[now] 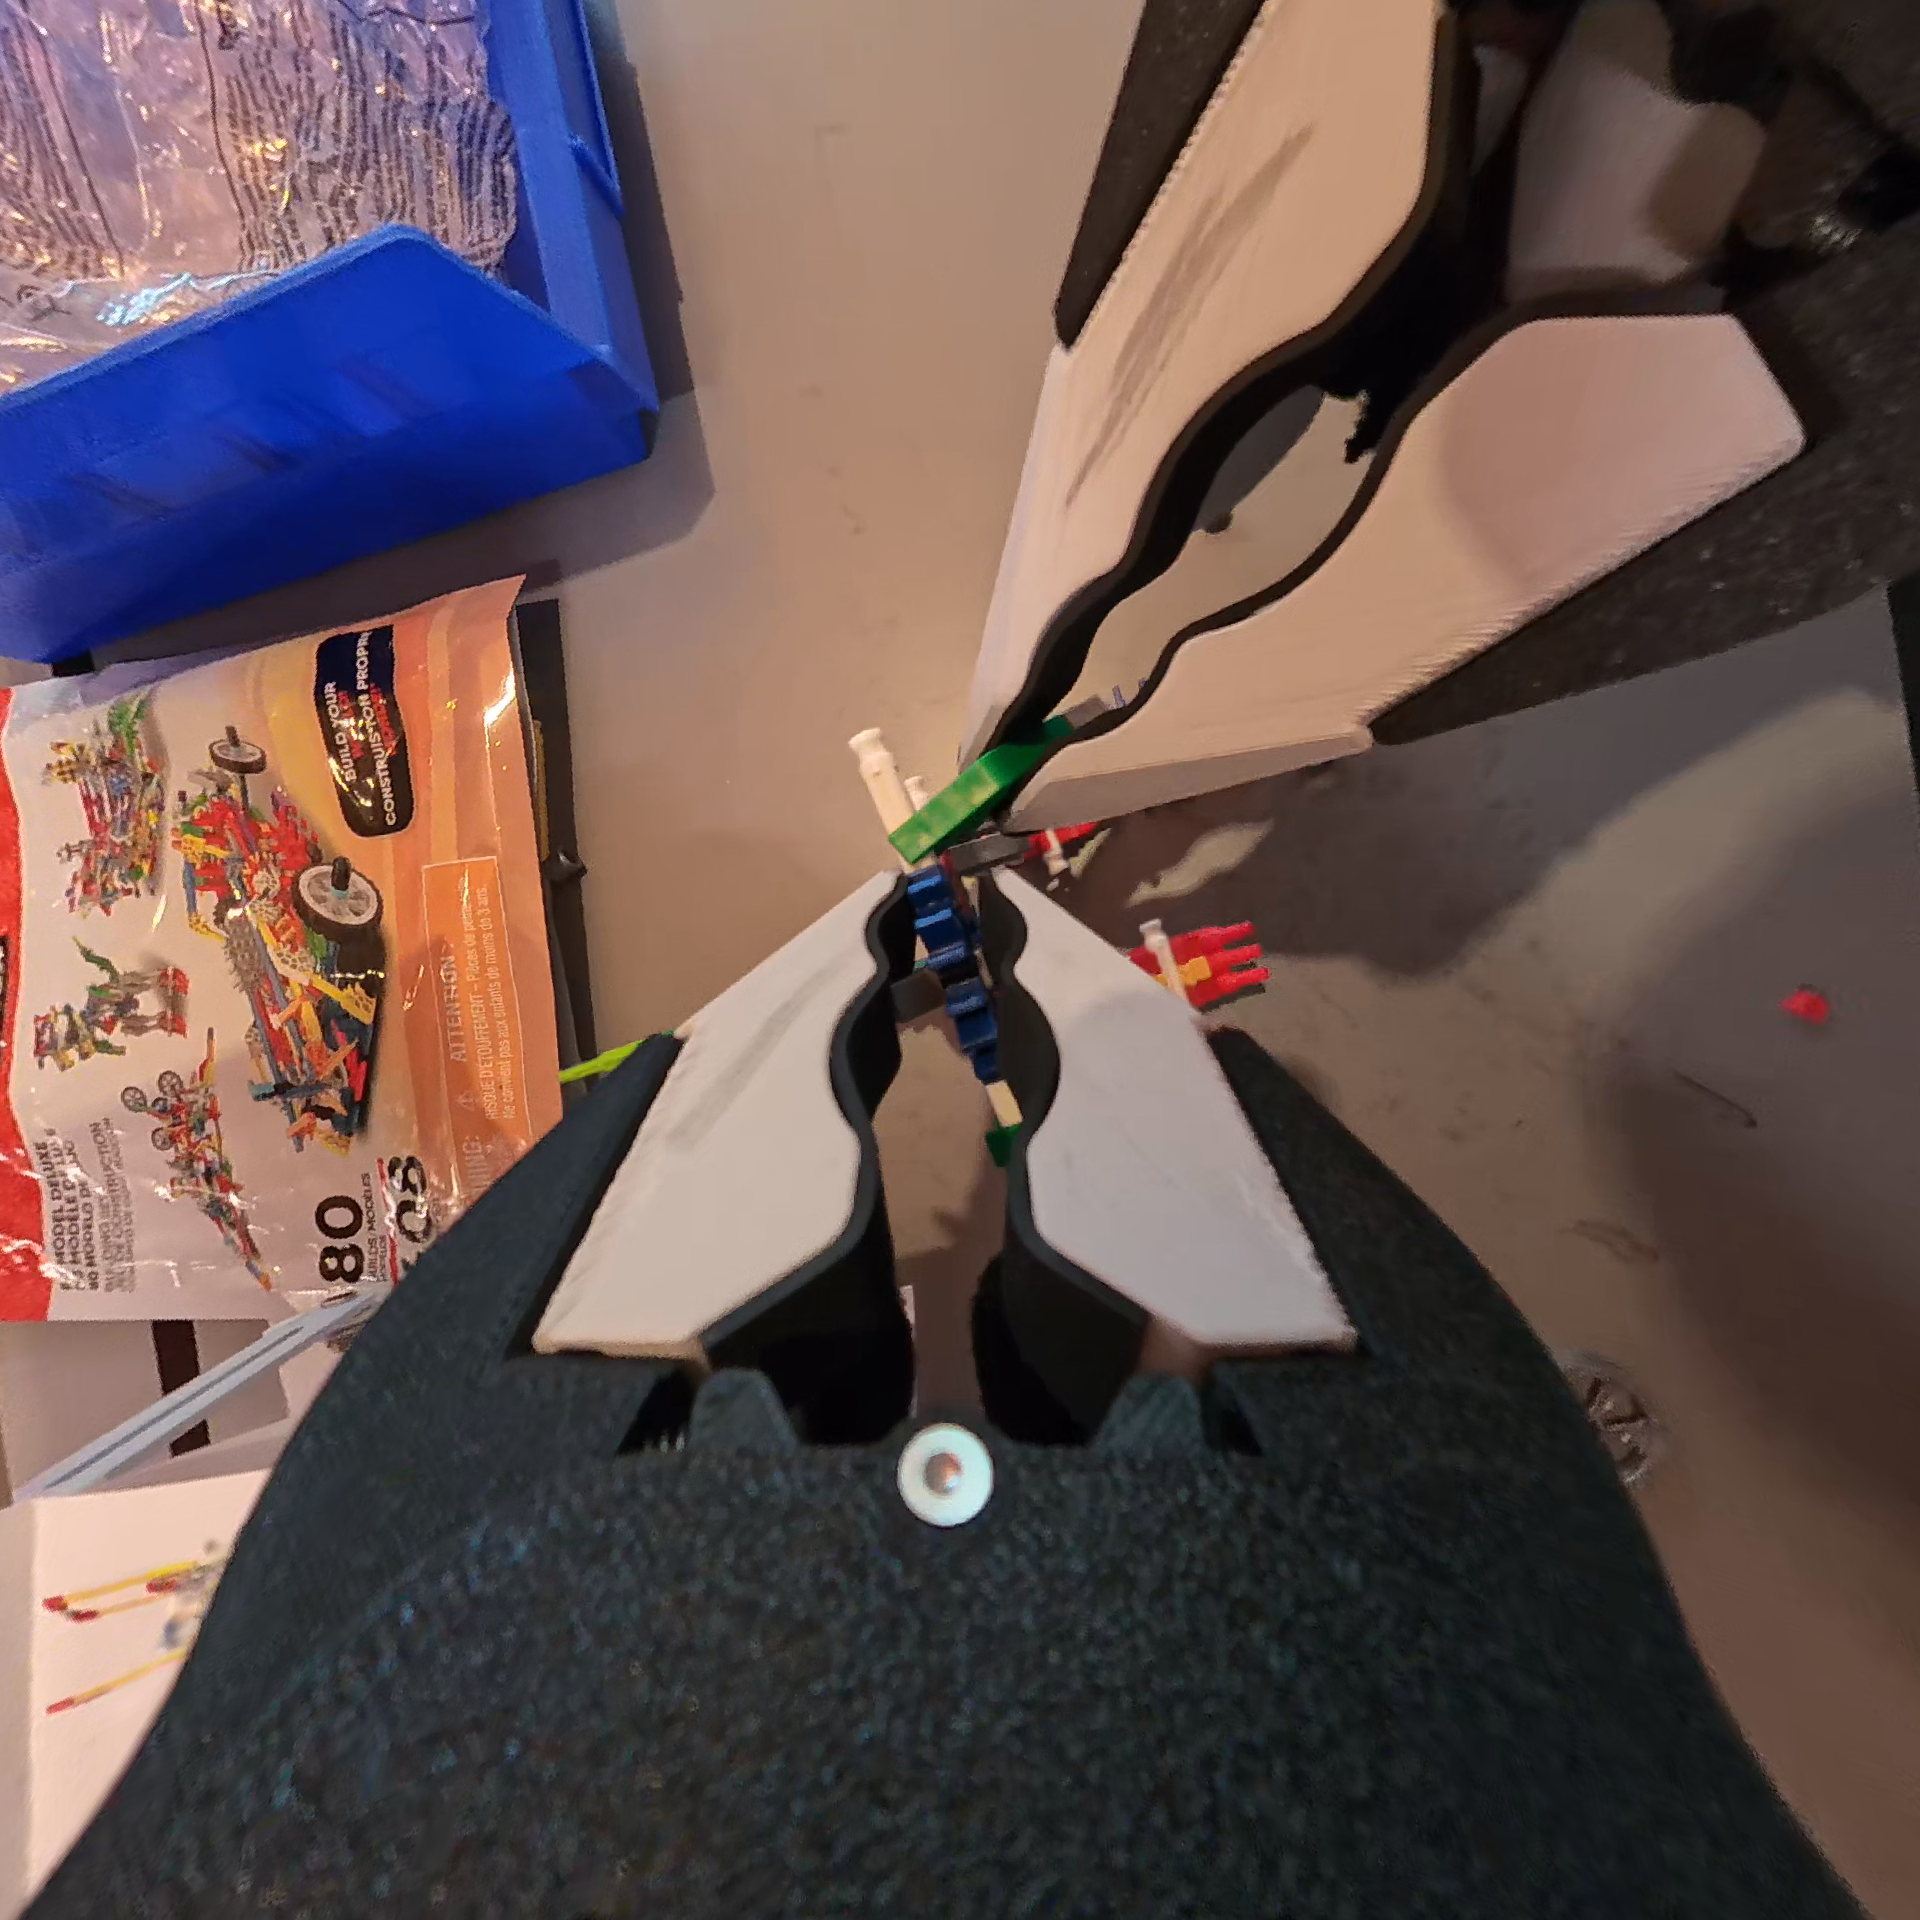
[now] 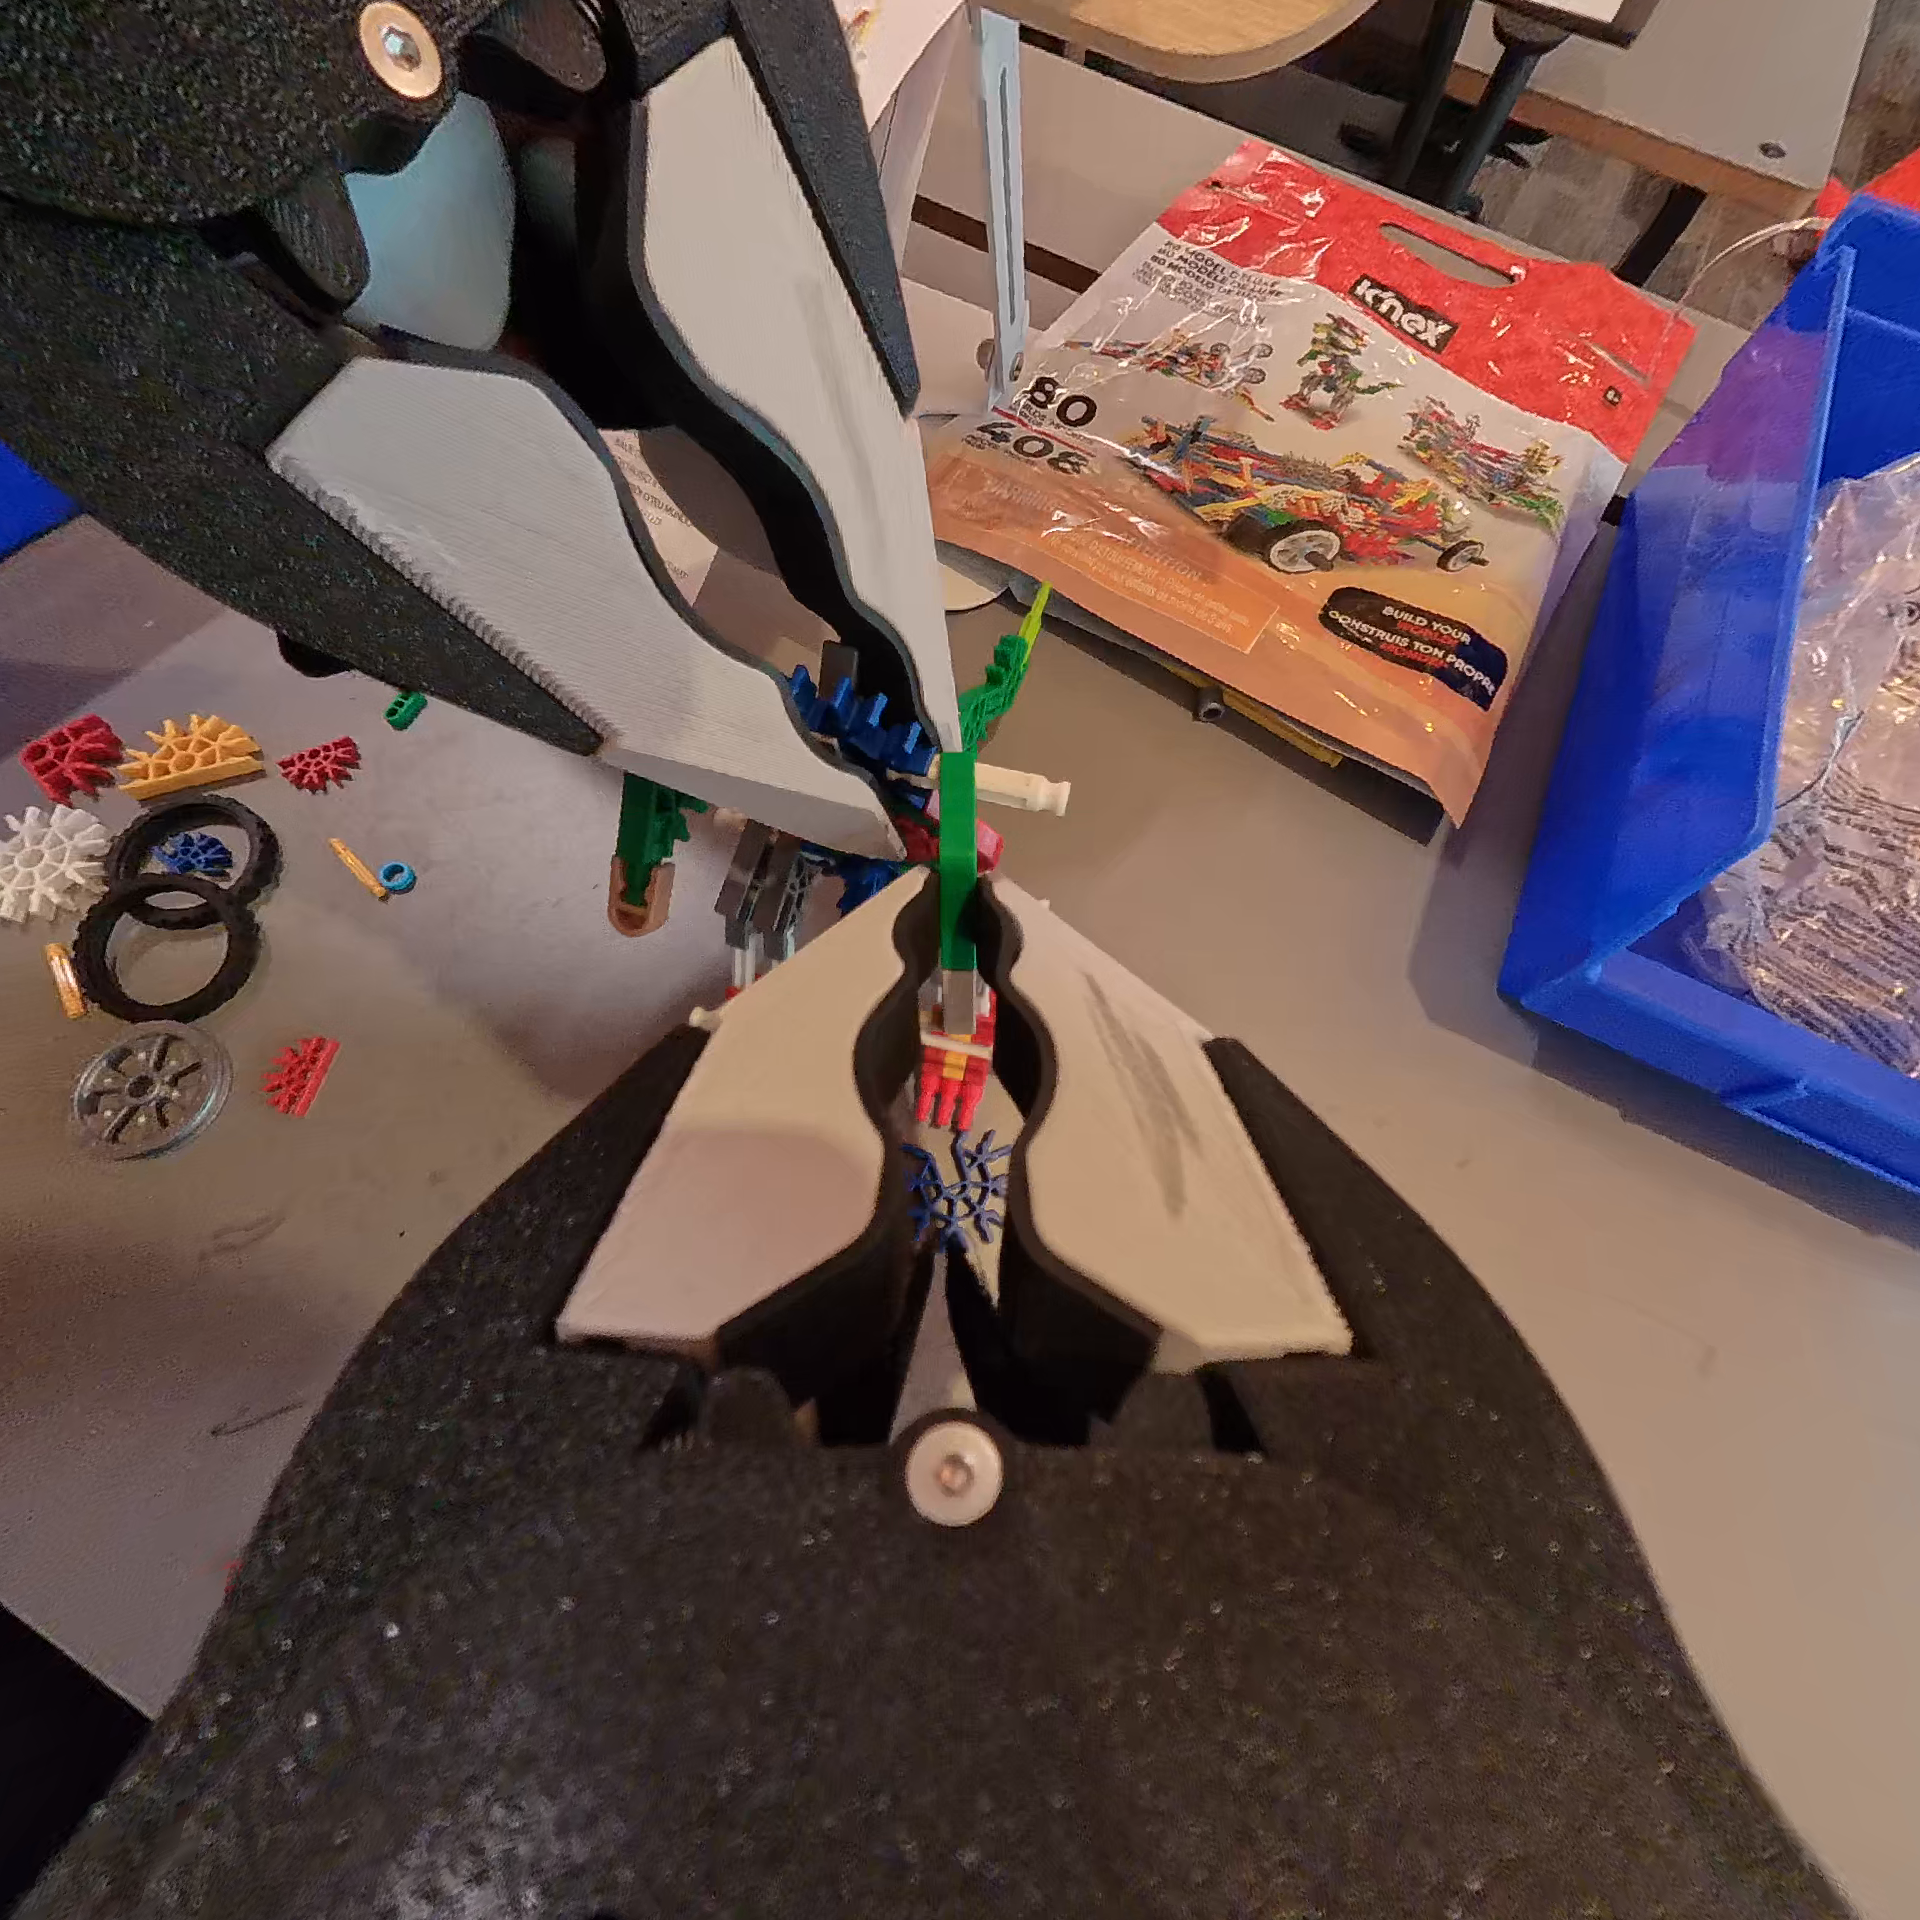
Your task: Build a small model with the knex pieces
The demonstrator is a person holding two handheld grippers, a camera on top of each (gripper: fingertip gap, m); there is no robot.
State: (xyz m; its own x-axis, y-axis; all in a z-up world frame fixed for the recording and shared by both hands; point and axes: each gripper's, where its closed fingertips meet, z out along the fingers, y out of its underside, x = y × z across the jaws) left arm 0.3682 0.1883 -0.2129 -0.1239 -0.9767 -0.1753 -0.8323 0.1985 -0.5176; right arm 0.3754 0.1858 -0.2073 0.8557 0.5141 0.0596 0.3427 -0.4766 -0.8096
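My left gripper [image 1: 940,883] is shut on a blue toothed connector [image 1: 948,940] of a small construction-toy assembly held above the table. My right gripper [image 2: 956,883] is shut on a flat green piece [image 2: 956,831] of the same assembly. The two grippers meet tip to tip. The right gripper comes in from the upper right in the left wrist view [image 1: 1003,805]. The left gripper comes in from the upper left in the right wrist view [image 2: 920,800]. White rods [image 1: 871,769] and red and yellow parts [image 2: 951,1070] stick out of the assembly. Its middle is hidden by the fingers.
Loose parts lie at the left: black tyres [image 2: 166,945], a clear wheel hub [image 2: 151,1086], and red [image 2: 68,753], yellow [image 2: 187,753] and white [image 2: 47,862] connectors. A printed toy bag [image 2: 1278,468] lies behind. A blue bin [image 2: 1662,779] holding plastic bags stands at the right. Both grippers' tips are close together, under 4 cm apart.
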